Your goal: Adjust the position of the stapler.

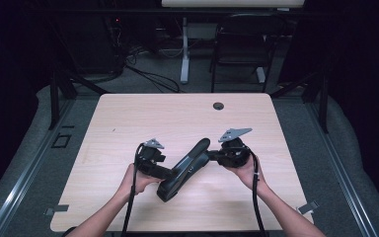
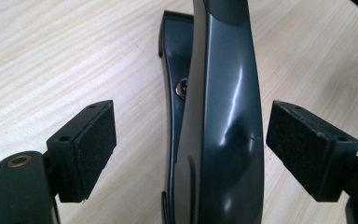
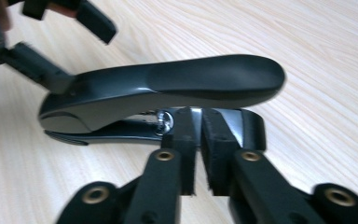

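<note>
With the left tool [image 2: 191, 154] spread around but not touching the glossy black plastic stapler [image 1: 183, 169] at the tabletop's [image 1: 128, 118] near middle, and the right tool [image 3: 198, 149] nearly pressed together at its base, the stapler could slip and tip.

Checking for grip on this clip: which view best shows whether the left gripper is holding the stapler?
The left gripper view: the stapler stands between the two pads, with a clear gap on each side, so no grip. The high view shows the left gripper at the stapler's end, with its jaws too small to judge. The right gripper view shows it blurred.
</note>
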